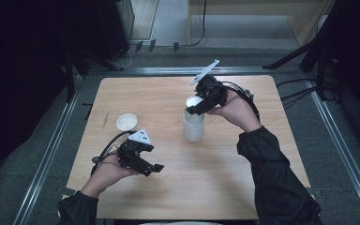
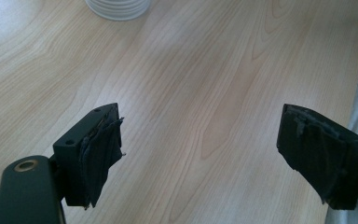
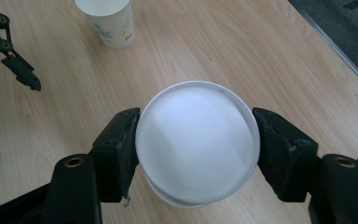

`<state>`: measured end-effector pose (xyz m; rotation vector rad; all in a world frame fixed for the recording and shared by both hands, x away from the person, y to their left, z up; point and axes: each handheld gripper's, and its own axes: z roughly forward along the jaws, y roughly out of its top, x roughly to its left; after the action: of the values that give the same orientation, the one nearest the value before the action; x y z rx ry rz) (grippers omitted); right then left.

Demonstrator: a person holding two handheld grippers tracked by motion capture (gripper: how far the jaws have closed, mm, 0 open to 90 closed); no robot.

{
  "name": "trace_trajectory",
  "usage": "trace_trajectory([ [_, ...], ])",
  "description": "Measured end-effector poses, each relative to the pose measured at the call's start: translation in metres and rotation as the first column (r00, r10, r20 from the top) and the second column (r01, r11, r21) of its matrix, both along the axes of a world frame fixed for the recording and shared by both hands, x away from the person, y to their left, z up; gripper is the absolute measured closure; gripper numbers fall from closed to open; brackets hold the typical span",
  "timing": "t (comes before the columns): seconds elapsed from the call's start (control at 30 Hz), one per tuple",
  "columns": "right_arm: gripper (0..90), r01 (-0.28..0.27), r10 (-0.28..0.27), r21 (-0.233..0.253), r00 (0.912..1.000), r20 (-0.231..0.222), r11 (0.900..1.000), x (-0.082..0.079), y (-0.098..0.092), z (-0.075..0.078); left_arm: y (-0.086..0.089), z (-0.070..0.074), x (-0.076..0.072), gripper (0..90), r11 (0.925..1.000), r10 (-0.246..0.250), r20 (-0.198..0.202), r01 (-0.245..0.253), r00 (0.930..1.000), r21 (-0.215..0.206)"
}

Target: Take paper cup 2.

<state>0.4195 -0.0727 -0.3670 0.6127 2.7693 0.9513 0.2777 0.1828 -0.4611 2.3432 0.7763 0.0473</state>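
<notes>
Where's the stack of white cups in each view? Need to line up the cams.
High view: stack of white cups at table centre, right gripper at its top.
Left gripper view: its ribbed base at the top edge.
Right gripper view: centre, between the jaws.
Shared landmark: the single paper cup.

The pale wood-grain table (image 1: 225,178) looks smooth, with a soft sheen. The stack of white paper cups (image 1: 193,125) is matt and faintly ribbed where its rims nest; the single white paper cup with a flower print (image 3: 108,21) looks matt too. The black right gripper (image 3: 196,149) has hard matt jaws; the black left gripper (image 2: 200,154) wears frayed, rough pads (image 2: 103,149).
</notes>
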Motion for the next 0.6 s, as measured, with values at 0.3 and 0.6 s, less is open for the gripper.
trace_trajectory([
  [0.3, 35.3, -0.005, 0.004, 0.037, 0.9996, 0.029, 0.999, -0.005, -0.003, 0.016, 0.0, 0.0, 0.0, 14.0, 1.0, 0.001, 0.003, -0.001, 1.0, -0.001],
  [0.6, 35.4, -0.015, 0.01, 0.072, 0.9975, 0.069, 0.997, -0.013, -0.007, 0.036, 0.003, 0.002, 0.001, 14.0, 0.9999, 0.009, 0.012, -0.008, 0.9999, -0.011],
])
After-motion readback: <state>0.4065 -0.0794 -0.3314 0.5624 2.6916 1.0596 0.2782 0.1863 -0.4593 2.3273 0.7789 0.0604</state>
